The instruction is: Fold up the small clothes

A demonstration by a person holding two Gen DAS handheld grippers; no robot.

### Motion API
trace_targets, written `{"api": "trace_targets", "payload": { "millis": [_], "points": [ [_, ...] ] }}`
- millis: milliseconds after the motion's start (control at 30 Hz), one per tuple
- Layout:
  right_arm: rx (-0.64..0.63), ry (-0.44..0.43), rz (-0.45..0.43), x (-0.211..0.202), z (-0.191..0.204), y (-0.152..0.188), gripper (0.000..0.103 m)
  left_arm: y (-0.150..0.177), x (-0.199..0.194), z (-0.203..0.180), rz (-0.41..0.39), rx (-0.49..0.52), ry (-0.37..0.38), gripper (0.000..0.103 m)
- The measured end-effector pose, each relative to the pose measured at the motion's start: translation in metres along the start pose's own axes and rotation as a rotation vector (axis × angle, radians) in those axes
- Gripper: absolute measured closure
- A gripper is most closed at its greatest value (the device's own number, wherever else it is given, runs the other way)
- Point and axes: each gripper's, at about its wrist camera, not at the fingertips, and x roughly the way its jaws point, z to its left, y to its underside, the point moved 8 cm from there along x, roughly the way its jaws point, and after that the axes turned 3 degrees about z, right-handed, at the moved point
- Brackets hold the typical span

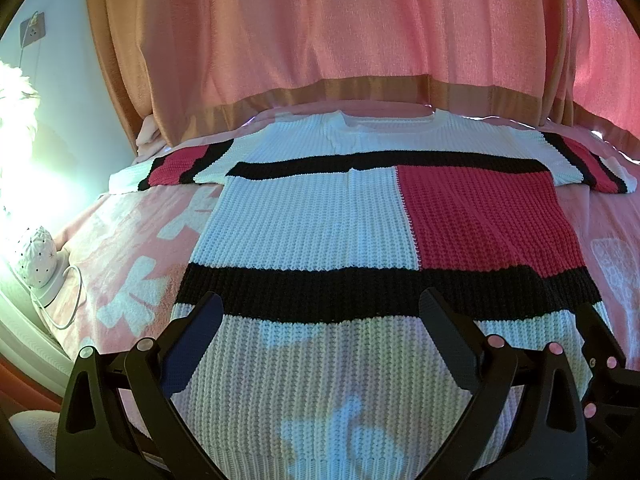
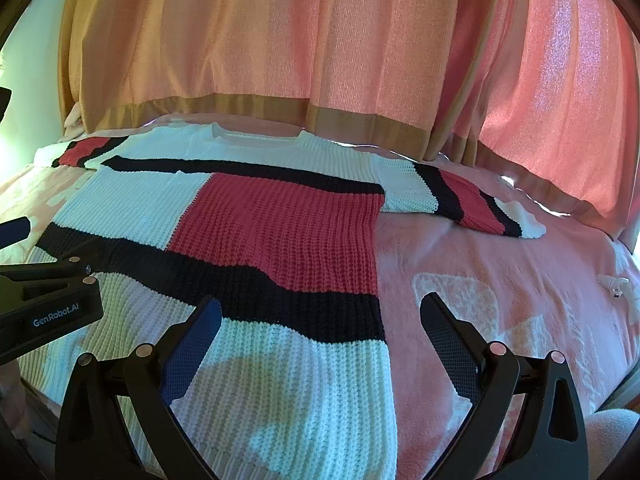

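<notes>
- A big pink curtain (image 1: 340,28) hangs far ahead of both tongs. It has a tan band along its bottom edge.
- A pink blanket (image 2: 500,280) with white shapes on it covers the bed. It lies under both tongs and spreads out to each side of them.
- A knitted sweater (image 1: 312,220) lies flat on the blanket, face up, with its sleeves spread out to the sides. It is white with black stripes and a red block. Its neck hole is at the far end, near the curtain. Its bottom edge is the part closest to the tongs.
- The left tongs (image 1: 320,312) are wide open and hold nothing. They hover over the white bottom part of the sweater, and the low black stripe is just ahead of their tips.
- The right tongs (image 2: 320,316) are wide open too and hold nothing. Their left finger (image 2: 192,344) is over the white bottom part of the sweater. Their right finger (image 2: 452,344) is over the bare blanket, just past the sweater's right side edge.
- In the right camera view, the left tongs show at the left side, close by, above the sweater.
- A small white lamp base (image 1: 38,264) with dots sits far off to the left of the left tongs, at the edge of the bed. A thin white cord (image 1: 76,300) loops beside it.
- A wall plug (image 1: 32,28) is high up on the left, beside the curtain.
- A tiny white clip (image 2: 614,284) lies on the blanket well to the right of the right tongs.
</notes>
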Motion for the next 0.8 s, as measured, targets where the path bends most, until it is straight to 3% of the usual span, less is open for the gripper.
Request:
{"api": "trace_targets", "payload": {
  "millis": [600, 700, 800],
  "points": [
    [0.001, 0.01, -0.008, -0.001, -0.005, -0.001, 0.005, -0.002, -0.003, 0.001, -0.001, -0.009, 0.008, 0.007],
    [-0.01, 0.011, -0.022, -0.007, -0.017, -0.01, 0.005, -0.012, -0.01, 0.002, 0.009, -0.037, 0.056, 0.007],
    [0.006, -0.023, -0.107, -0.029, -0.053, -0.042, 0.005, -0.038, -0.024, 0.009, -0.023, -0.068, 0.087, 0.006]
  ]
}}
